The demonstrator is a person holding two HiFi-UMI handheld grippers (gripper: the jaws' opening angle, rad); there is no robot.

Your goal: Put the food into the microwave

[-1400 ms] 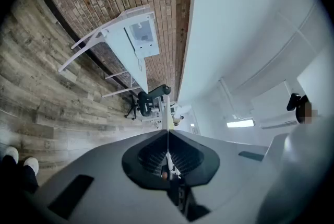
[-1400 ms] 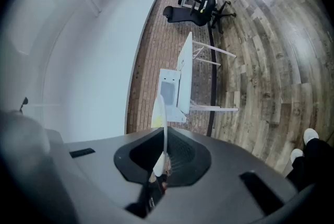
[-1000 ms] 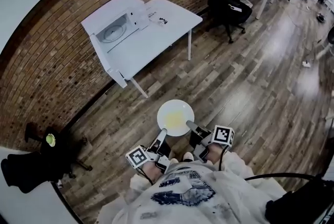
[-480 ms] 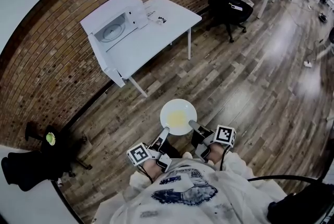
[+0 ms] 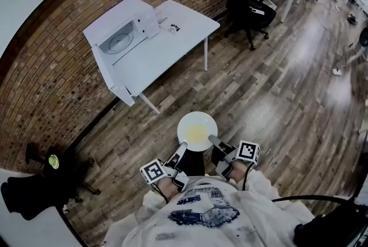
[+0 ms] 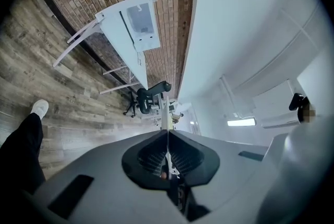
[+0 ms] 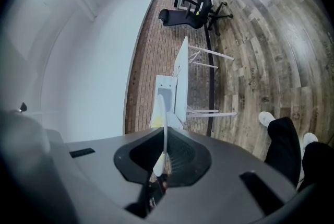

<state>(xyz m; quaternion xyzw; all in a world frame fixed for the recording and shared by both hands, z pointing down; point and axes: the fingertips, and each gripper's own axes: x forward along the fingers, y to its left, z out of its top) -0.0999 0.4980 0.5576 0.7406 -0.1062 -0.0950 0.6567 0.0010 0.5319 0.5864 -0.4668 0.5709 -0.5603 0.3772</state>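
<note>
While the plate [image 5: 186,122] holds yellow food [image 5: 196,134] | microwave [image 5: 110,19]: open, turntable [image 5: 118,42] inside

I'm watching from the remote desk as both grippers are held out level ahead of the body, side by side and angled slightly toward each other. The left gripper [image 5: 182,147] has its jaws pressed together on the near-left rim of the plate [image 5: 197,128]. The right gripper [image 5: 211,138] clamps the near-right rim the same way. In the left gripper view and the right gripper view, that rim shows edge-on as a thin pale line pinched between closed jaws. The left hand [image 5: 165,185] and right hand [image 5: 234,170] wrap the handles, with forearms in pale sleeves [image 5: 261,179] drawn close to the chest.
</note>
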